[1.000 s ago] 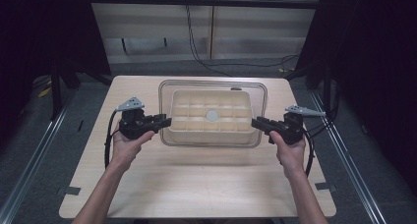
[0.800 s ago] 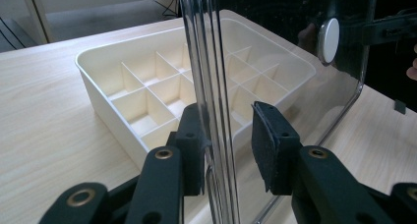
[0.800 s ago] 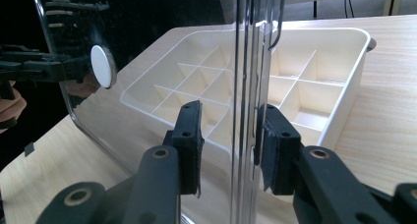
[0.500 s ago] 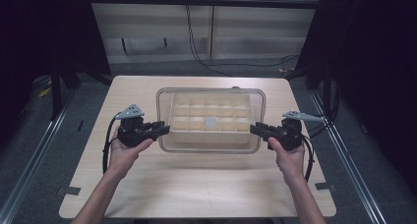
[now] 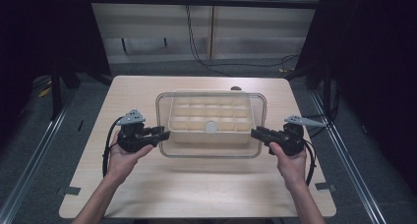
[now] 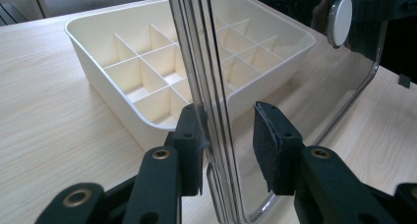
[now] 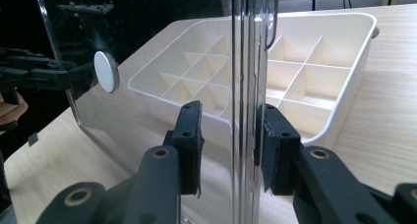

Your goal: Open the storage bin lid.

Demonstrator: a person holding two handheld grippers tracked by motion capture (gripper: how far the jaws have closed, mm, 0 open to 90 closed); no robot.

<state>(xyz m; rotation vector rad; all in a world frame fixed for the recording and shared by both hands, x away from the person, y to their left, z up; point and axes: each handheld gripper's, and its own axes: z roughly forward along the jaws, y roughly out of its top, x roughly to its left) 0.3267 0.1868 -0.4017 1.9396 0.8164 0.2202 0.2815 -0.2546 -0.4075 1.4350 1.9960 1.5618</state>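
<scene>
A clear, hard plastic lid (image 5: 211, 157), rectangular with rounded corners and a ridged, stepped rim, is held level above the middle of the pale wood-grain table (image 5: 196, 194), just over a cream plastic tray (image 5: 211, 117). The tray is a shallow rounded rectangle with thin straight partitions that cut it into a grid of small square cells, all matte and smooth. It sits on the table toward the far edge, seen through the lid in the high view. A flat white round knob (image 5: 211, 127) sits in the middle of the lid's glossy pane.

The left gripper (image 5: 158, 133) is closed narrow on the lid's left short edge, and in the left gripper view its black jaws, faced with rough dark pads (image 6: 268, 145), stand on either side of the layered transparent rim; the left jaw touches it, while a slim gap shows at the other. The right gripper (image 5: 259, 132) clamps the lid's right short edge the same way, its jaws close against the rim in the right gripper view
</scene>
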